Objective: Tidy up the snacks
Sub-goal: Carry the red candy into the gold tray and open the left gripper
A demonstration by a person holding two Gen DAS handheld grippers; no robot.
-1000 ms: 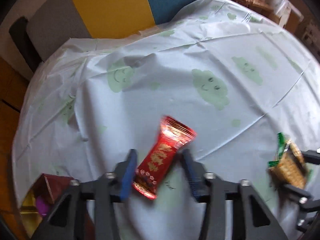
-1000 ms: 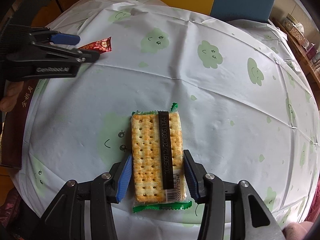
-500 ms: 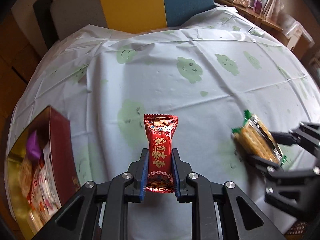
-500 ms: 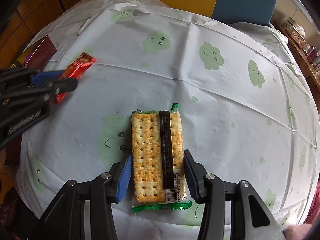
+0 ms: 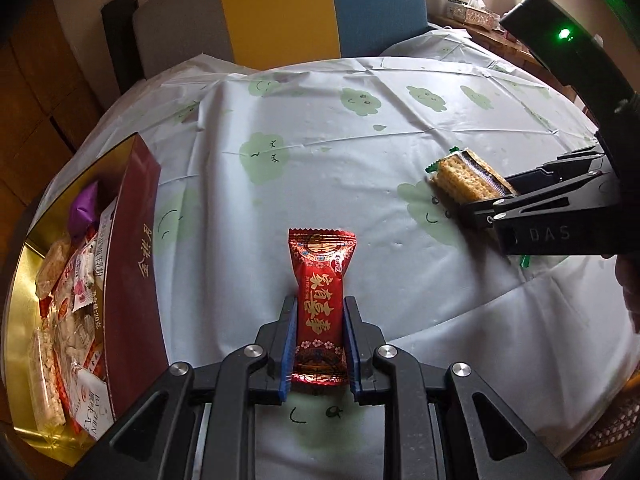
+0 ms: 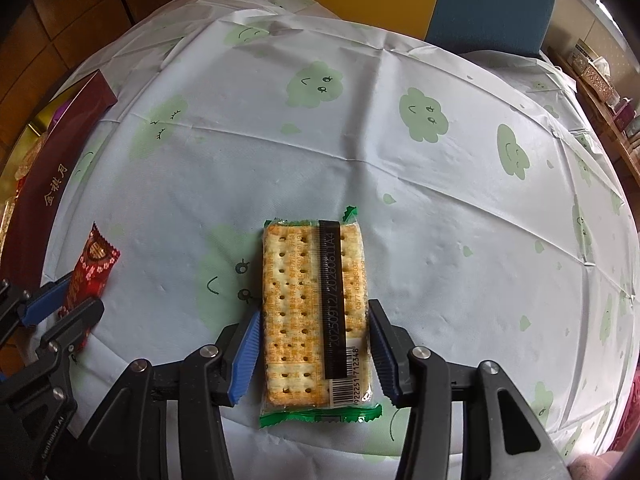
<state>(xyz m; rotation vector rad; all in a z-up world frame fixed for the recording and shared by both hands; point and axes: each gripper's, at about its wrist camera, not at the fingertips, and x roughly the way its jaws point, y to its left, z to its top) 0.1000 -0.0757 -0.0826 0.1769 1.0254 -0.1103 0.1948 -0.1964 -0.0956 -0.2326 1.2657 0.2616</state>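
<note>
Left wrist: left gripper (image 5: 319, 340) clamped on red candy packet (image 5: 320, 304), its lower end hidden between the pads. Open snack box (image 5: 136, 240) at the table's left edge, contents jumbled, cut off by frame. Right wrist: right gripper (image 6: 316, 350) pads flank cracker pack (image 6: 314, 308) mid-tablecloth (image 6: 440, 208); contact unclear. Box interior barely visible here.

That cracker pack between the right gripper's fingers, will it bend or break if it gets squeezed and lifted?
The cracker pack looks flat and stiff, so it probably lifts without drooping. The crackers showing through the clear wrapper seem brittle, so a hard squeeze by the right gripper might crack them. The glossy wrapper could slip.
</note>
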